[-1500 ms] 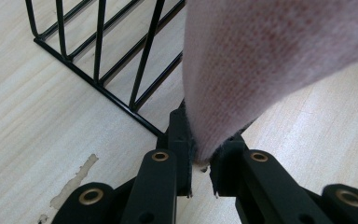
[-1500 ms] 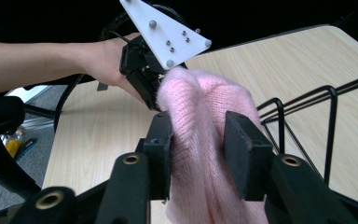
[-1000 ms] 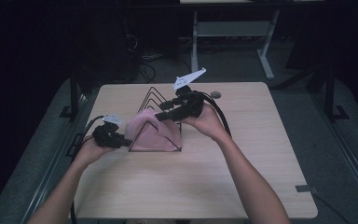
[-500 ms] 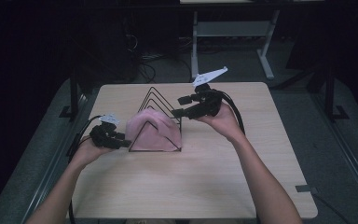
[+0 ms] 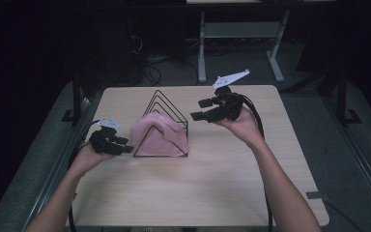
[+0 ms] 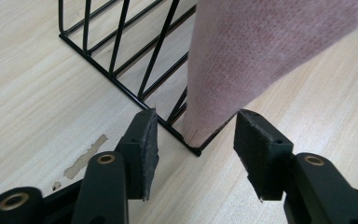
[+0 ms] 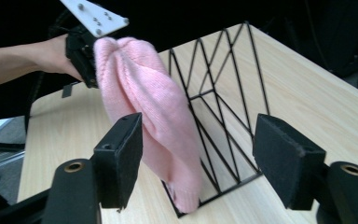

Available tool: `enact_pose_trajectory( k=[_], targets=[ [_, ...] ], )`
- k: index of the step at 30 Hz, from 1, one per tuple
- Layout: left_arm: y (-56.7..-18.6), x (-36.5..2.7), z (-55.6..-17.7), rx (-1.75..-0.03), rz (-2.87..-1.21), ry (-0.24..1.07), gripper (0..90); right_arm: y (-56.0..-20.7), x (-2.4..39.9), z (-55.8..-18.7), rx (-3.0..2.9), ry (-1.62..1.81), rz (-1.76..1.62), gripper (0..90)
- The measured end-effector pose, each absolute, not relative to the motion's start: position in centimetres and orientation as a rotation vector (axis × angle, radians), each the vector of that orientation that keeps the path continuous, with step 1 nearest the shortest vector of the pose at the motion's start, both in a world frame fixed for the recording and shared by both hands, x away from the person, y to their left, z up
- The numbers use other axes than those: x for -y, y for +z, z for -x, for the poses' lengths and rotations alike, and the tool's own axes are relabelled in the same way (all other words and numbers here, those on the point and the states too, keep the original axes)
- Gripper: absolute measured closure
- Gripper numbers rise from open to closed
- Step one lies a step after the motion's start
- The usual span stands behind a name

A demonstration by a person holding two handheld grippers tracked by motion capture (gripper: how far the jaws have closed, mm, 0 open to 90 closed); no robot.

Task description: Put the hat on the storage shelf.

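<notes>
A pink knit cloth (image 5: 159,135) hangs over the front frame of a black wire triangular rack (image 5: 166,104) on the wooden table (image 5: 198,193). My left gripper (image 5: 125,145) sits low at the rack's left front corner. Its jaws have just been opening. In the left gripper view the cloth's (image 6: 242,60) lower tip and the rack's (image 6: 116,51) corner lie ahead of the left gripper (image 6: 196,140), untouched by its pads. My right gripper (image 5: 199,110) hovers right of the rack, jaws also just opening. In the right gripper view the cloth (image 7: 154,107) and rack (image 7: 223,93) lie beyond the empty right gripper (image 7: 198,154).
A pale scuff (image 6: 86,156) marks the tabletop near the rack's corner. Behind the table a white-legged frame (image 5: 236,34) and loose cables (image 5: 145,58) stand on the dark floor. Bare tabletop stretches in front of and to the right of the rack.
My right gripper has let go of the cloth and drawn back to the right of the rack. The left jaws have spread apart at the cloth's lower corner. The cloth now hangs on the rack.
</notes>
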State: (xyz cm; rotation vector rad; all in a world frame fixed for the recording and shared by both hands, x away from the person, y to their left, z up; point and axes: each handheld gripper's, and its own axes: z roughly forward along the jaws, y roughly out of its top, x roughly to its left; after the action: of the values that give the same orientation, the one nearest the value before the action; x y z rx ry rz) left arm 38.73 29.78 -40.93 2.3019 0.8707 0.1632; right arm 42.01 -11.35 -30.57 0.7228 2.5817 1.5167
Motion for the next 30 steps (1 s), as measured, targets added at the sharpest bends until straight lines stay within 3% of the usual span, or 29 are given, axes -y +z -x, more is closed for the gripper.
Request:
enact_pose_trajectory(
  k=[30],
  targets=[
    [-40.2, -29.6, -38.0, -0.875, -2.289, 0.187, 37.1, -32.2, 19.9, -40.2, -2.431, 1.455, -0.982, 22.2]
  ],
)
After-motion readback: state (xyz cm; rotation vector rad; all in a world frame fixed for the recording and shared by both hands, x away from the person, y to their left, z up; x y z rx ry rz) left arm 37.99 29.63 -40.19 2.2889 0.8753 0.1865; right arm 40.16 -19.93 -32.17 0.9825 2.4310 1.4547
